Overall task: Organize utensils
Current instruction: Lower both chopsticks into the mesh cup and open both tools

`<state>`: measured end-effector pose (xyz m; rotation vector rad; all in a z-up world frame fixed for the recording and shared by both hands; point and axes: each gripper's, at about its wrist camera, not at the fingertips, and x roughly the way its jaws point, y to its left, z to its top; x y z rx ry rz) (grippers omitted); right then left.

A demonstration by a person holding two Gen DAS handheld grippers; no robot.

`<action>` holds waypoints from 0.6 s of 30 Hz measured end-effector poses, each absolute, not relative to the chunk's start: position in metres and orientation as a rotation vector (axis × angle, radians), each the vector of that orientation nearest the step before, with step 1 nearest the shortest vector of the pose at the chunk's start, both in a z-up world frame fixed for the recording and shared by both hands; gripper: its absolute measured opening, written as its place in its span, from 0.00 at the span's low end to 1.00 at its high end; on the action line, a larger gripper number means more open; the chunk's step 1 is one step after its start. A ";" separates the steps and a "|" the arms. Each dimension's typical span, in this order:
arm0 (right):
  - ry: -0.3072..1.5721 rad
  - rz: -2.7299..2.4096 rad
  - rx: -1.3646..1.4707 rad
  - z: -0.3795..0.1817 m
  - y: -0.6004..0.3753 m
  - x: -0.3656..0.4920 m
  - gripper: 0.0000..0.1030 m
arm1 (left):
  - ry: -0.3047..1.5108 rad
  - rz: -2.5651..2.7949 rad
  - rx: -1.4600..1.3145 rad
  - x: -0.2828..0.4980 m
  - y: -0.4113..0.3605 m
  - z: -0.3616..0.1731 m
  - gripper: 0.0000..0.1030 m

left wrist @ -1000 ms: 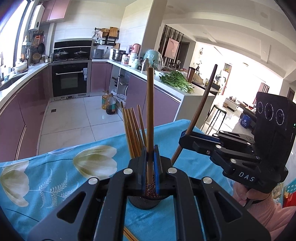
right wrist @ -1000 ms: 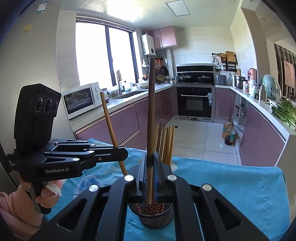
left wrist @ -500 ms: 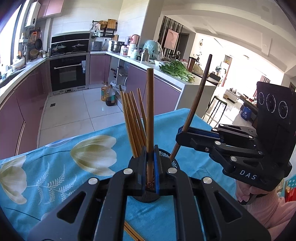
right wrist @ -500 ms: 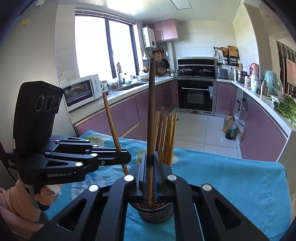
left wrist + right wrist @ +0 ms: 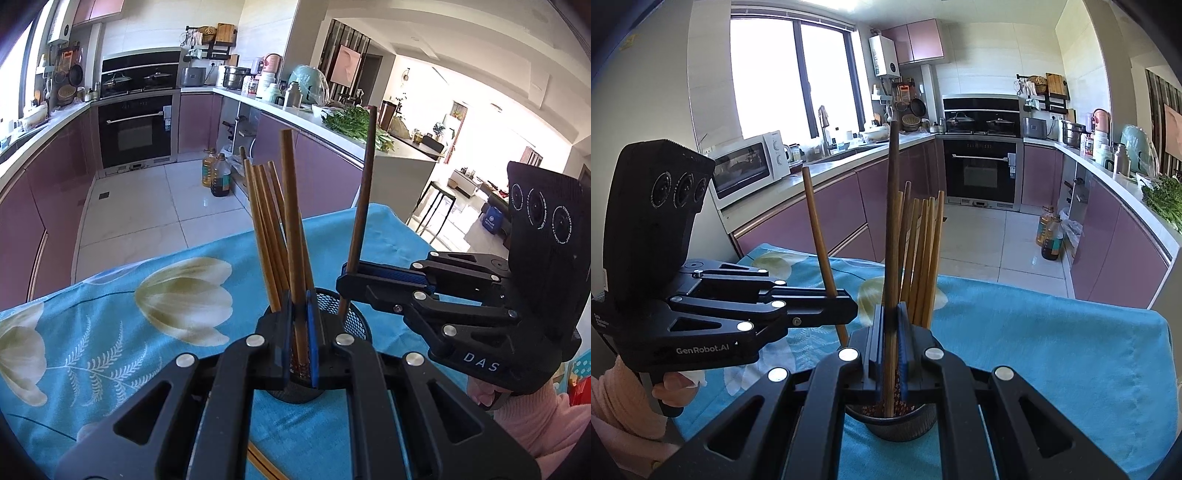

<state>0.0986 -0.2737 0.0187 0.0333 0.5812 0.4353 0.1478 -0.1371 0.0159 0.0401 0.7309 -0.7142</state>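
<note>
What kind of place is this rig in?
A home kitchen, most likely: built-in oven under a stovetop with pots, microwave on the counter, purple cabinets. Work happens at a table with a blue floral cloth.

Black mesh holder (image 5: 352, 314) on blue cloth, bundle of light wooden chopsticks (image 5: 266, 236) leaning toward 11 o'clock. Brown chopstick (image 5: 291, 236) near upright over its mouth; darker chopstick (image 5: 360, 218) at 1 o'clock, tip inside rim.
</note>
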 end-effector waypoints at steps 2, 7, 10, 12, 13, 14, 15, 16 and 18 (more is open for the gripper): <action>0.585 0.437 0.038 0.016 -0.273 0.100 0.05 | 0.733 -0.711 0.041 0.150 -0.138 0.015 0.08; 0.592 0.435 0.051 0.013 -0.274 0.106 0.05 | 0.746 -0.702 0.030 0.158 -0.141 0.010 0.08; 0.597 0.435 0.063 0.011 -0.275 0.109 0.05 | 0.754 -0.698 0.027 0.161 -0.141 0.007 0.08; 0.600 0.432 0.072 0.010 -0.275 0.111 0.06 | 0.759 -0.694 0.026 0.162 -0.142 0.005 0.08; 0.602 0.433 0.078 0.009 -0.275 0.113 0.06 | 0.763 -0.694 0.026 0.163 -0.143 0.004 0.08; 0.605 0.434 0.082 0.008 -0.276 0.113 0.06 | 0.766 -0.692 0.026 0.164 -0.144 0.002 0.08; 0.606 0.433 0.085 0.007 -0.278 0.114 0.06 | 0.770 -0.689 0.025 0.164 -0.144 0.001 0.08; 0.610 0.432 0.090 0.006 -0.279 0.116 0.06 | 0.774 -0.688 0.023 0.165 -0.145 -0.001 0.08; 0.614 0.429 0.097 0.005 -0.280 0.118 0.06 | 0.782 -0.685 0.021 0.167 -0.145 -0.004 0.08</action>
